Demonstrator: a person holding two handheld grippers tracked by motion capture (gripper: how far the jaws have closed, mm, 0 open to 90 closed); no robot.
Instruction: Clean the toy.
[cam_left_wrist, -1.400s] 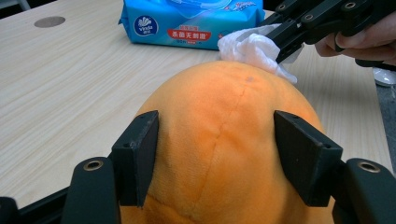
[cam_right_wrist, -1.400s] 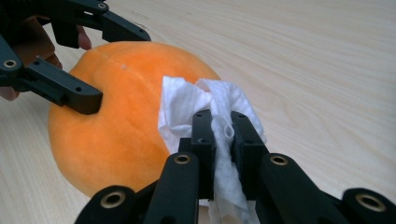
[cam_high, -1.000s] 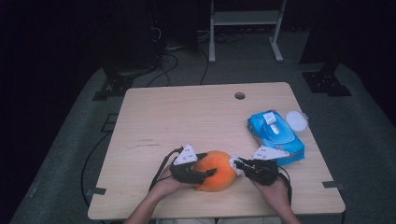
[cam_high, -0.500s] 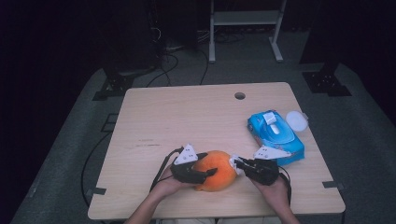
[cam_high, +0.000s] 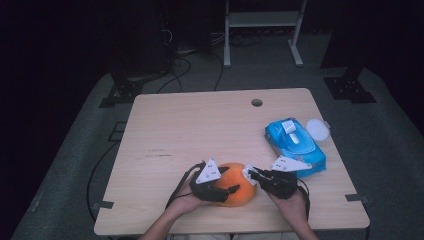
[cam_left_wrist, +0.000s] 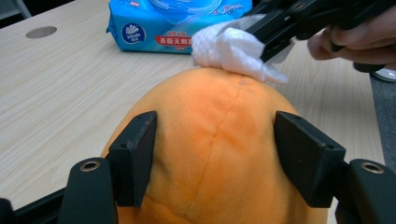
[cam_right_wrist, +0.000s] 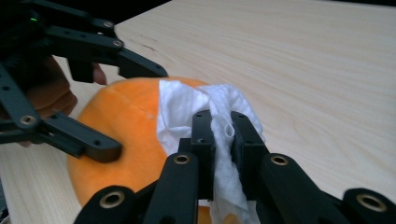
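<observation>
Markings: the blue wipes pack (cam_left_wrist: 180, 23) carries a round "Vinda" logo and a red band of Chinese characters on its side, legible in the left gripper view; the characters cannot be made out with certainty. In the high view the pack (cam_high: 296, 146) lies at the right of the bench (cam_high: 200, 130), lid up, with a white round lid (cam_high: 318, 130) just beside it at the bench edge.

View differences: the high view places the orange plush ball (cam_high: 235, 183) near the front edge of the bench, between both grippers. The left gripper view shows a seam running down the ball (cam_left_wrist: 219, 154). The right gripper view shows the wipe's crumpled folds.

Left gripper (cam_high: 214, 186): jaws spread wide, one on each side of the ball, pressing its surface; it is grasping the ball.

Right gripper (cam_right_wrist: 223, 135): jaws nearly together, clenched on a white wipe (cam_right_wrist: 205, 109). The wipe (cam_left_wrist: 231, 49) rests against the top of the ball, touching it.
</observation>
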